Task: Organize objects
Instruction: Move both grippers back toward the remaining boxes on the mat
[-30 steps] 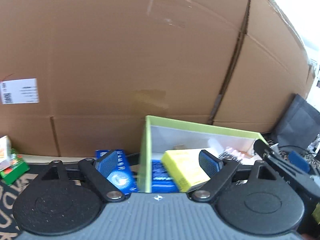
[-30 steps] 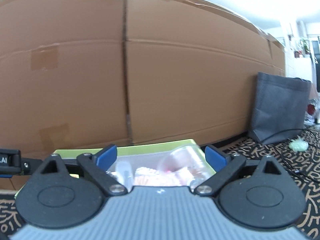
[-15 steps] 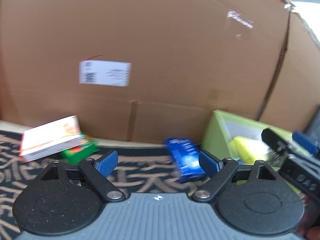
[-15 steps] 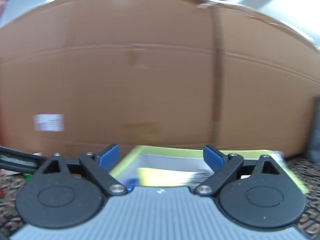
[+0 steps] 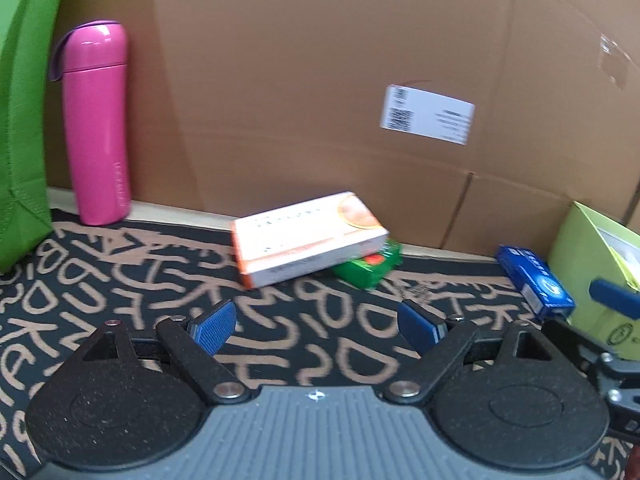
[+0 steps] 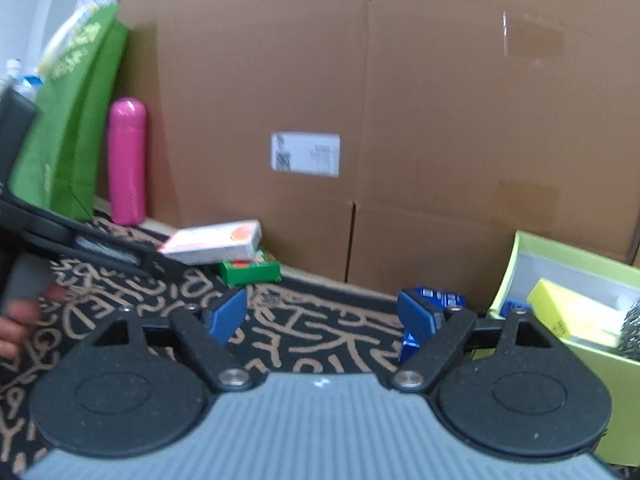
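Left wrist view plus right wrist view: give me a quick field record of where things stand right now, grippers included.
left gripper: open, empty, above the patterned mat
right gripper: open, empty
white-orange box: on the mat, tilted, resting partly on the green box
blue box: on the mat beside the lime bin
yellow box: inside the lime bin
pink bottle: upright by the cardboard wall
green bag: standing left of the pink bottle
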`<state>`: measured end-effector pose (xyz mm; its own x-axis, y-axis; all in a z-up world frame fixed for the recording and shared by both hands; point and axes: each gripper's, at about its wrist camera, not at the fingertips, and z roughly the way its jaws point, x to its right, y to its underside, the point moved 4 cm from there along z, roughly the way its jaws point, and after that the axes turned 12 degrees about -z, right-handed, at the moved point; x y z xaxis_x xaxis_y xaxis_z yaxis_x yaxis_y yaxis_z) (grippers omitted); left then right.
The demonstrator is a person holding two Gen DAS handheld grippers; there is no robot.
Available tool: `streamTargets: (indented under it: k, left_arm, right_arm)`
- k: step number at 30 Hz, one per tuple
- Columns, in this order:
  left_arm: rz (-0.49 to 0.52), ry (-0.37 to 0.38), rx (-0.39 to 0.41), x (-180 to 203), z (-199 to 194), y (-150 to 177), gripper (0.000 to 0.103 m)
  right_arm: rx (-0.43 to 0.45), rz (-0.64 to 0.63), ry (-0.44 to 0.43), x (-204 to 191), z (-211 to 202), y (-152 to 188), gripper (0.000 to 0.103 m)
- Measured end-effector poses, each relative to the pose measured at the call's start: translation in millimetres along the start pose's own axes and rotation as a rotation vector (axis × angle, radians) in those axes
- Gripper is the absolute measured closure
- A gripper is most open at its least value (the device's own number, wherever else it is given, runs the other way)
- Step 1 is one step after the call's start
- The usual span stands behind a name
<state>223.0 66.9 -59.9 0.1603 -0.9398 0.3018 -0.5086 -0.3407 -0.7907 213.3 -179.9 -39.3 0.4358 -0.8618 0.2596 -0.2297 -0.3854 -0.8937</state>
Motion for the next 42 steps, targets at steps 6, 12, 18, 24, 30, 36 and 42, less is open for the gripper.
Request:
streamTargets:
  k: [6,12,18,24,30,36,42]
  left_arm:
    - [-0.001,-0.010,-0.008,-6.9,6.4,0.9,0.012]
    - [0.000,-0.016,-0.004,-14.7,10.9,-1.2,0.012]
    - [0.005,-0.042,0.021,-29.0,15.5,-16.2,0.012]
    - [-0.036,0.004,0.048,-41.9,25.1,-53.5,0.012]
    - [-0.020,0.087,-0.043,-35.3,66.2,-78.5,0.012]
    - [0.007,0.068,-0.110,-24.2,113.0,-79.0,0.012]
    - [-0.089,0.213,-0.185,-29.4,104.1,-62.1,0.011]
  right_arm:
    - [-0.086,0.118,0.110,31.4,5.6,19.9,0.023]
    - [-0.149,0.090,0.209,30.6,7.9,24.8,0.023]
    - [-0.141,0.025,0.190,9.6,18.1,13.3,0.008]
    - [-0.178,-0.065,0.230,5.1,68.3,-16.2,0.004]
    - [-0.329,-0.074,0.337,36.0,110.4,-12.3,0.001]
    - [-0.460,-0.243,0.351,43.0,144.1,-4.3,0.000]
    - [-0.510,-0.226,0.240,48.8,141.5,-11.8,0.000]
